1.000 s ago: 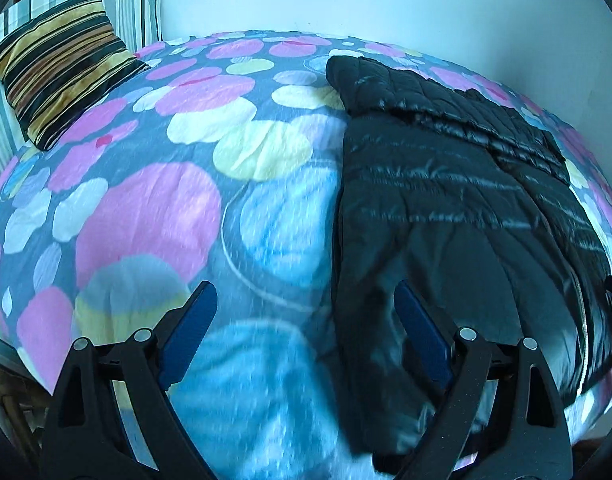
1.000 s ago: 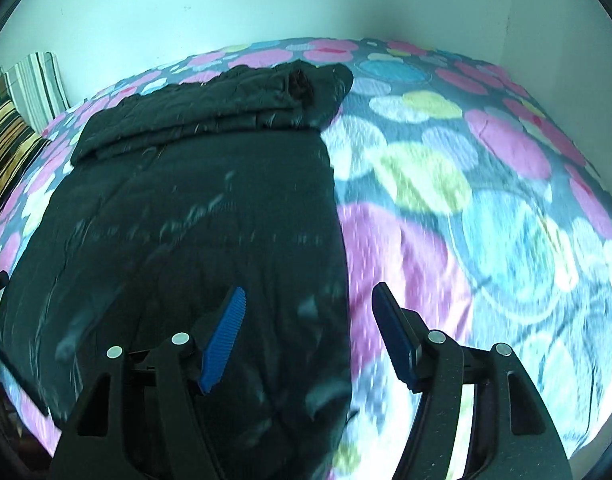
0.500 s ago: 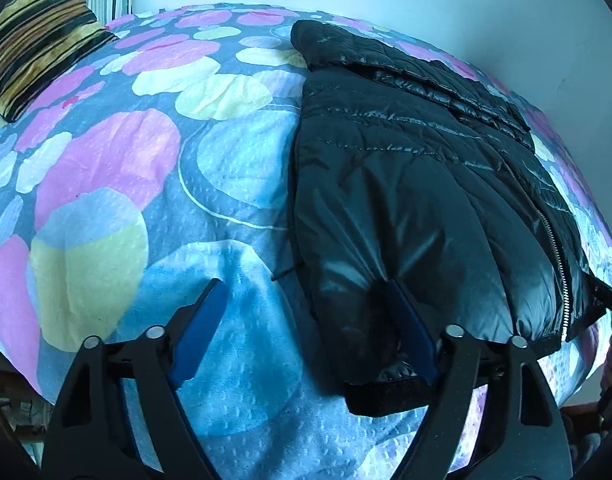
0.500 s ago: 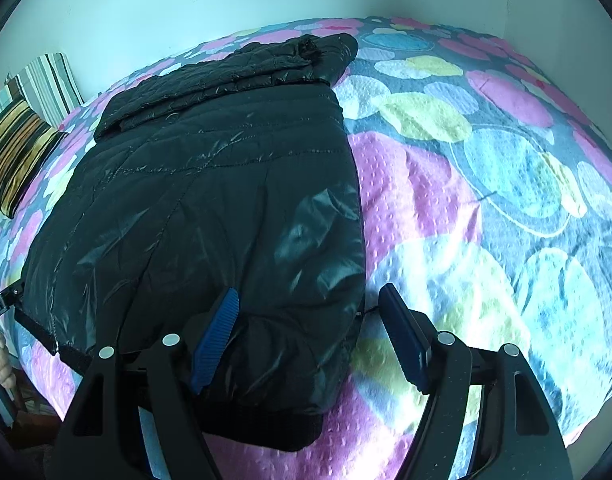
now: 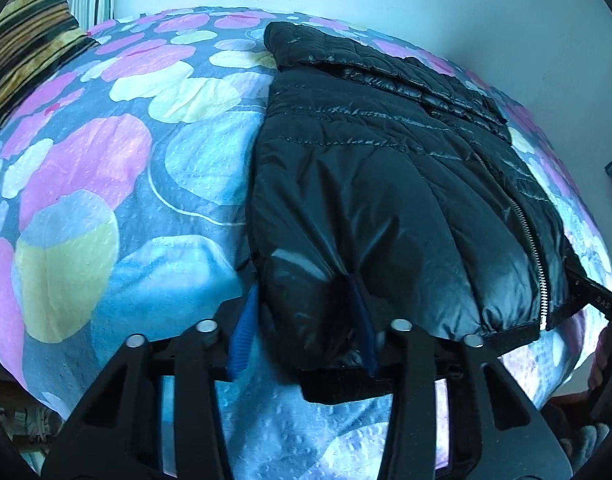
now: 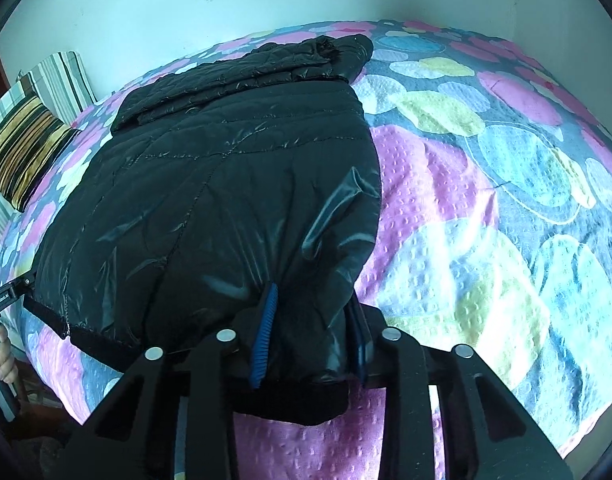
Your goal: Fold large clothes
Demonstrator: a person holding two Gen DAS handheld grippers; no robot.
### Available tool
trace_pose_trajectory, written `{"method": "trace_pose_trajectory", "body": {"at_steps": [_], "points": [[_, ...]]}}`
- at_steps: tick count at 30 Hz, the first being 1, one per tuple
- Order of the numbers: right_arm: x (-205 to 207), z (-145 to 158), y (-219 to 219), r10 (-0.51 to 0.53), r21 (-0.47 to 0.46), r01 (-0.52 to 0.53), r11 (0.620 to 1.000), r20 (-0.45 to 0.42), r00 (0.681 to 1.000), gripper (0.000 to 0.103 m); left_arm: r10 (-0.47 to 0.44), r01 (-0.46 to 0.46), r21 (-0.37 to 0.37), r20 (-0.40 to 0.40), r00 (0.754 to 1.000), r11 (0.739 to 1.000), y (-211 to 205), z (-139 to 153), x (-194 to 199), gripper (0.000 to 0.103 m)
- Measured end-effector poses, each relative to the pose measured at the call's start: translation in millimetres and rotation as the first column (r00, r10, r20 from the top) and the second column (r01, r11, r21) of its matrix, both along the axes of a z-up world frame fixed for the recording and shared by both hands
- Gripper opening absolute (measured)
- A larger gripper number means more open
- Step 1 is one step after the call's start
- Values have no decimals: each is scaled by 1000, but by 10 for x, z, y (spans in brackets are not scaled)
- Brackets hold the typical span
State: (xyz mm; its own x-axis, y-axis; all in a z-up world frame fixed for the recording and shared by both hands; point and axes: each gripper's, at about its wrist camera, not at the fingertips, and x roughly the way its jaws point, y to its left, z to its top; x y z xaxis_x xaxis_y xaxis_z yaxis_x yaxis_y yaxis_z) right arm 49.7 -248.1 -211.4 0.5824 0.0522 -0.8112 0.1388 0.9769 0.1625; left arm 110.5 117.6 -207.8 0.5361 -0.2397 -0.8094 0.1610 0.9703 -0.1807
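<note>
Black puffer jacket (image 5: 370,184) flat on the bed (image 5: 118,184), near hem corners now bunched between closing left tool (image 5: 306,332) and right tool (image 6: 310,336), wider moments ago, ready for lifting into a fold.

Glossy black quilted jacket (image 5: 386,184) with a silver zip (image 5: 526,232); bedspread (image 5: 106,184) patterned in pink, yellow, blue and white circles; pillow (image 6: 22,148) striped black and yellow; wall (image 6: 186,4) white; claw pads (image 6: 264,336) blue.
</note>
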Motion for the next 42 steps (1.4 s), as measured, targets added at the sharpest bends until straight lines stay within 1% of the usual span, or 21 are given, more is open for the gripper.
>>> {"method": "trace_pose_trajectory", "body": {"at_steps": [1,6,9,12,17,20,22,24,27,29,31,34,40,42], "points": [[-9,5,-9,-7,4,7,1000,4,1000,26,2,-2,1,2,1000,1000,-7,3,-6,37],[-36,26,-42,-22,21,22,1000,17,1000,19,-15,15,16,19,1000,1000,-45,35,-37,22],[-48,47,-44,-24,21,23,1000,25,999,16,-18,17,28,33,999,999,-57,76,-60,16],[-68,76,-41,-27,16,26,1000,38,999,14,-11,10,25,50,999,1000,-57,128,-82,13],[-115,141,-23,-32,6,32,999,64,997,12,-13,11,29,84,996,1000,-76,228,-147,11],[-157,196,-21,-34,6,34,999,84,996,11,-6,5,10,109,994,1000,-63,329,-200,9],[-197,259,-28,-37,16,35,999,101,994,10,-3,7,-28,137,991,1000,-34,447,-256,9],[-245,343,-37,-36,40,32,999,122,992,10,2,8,-64,156,988,998,-4,567,-294,8],[-329,508,-77,-34,121,15,992,156,987,10,4,14,-97,187,982,995,18,761,-324,8],[-351,602,-94,-33,165,4,986,173,984,9,10,14,-115,205,979,993,26,878,-291,7],[-320,694,-119,-34,212,-6,977,187,982,9,14,18,-151,207,978,988,37,995,-189,7],[-199,838,-176,-36,282,-24,959,207,978,9,12,27,-168,228,974,985,22,1129,-42,7],[155,1074,-288,-43,361,-55,931,258,965,9,33,21,-194,269,963,981,-30,1384,323,7],[310,1134,-329,-47,375,-60,925,272,961,9,39,17,-191,286,957,981,-65,1448,489,7]]}}
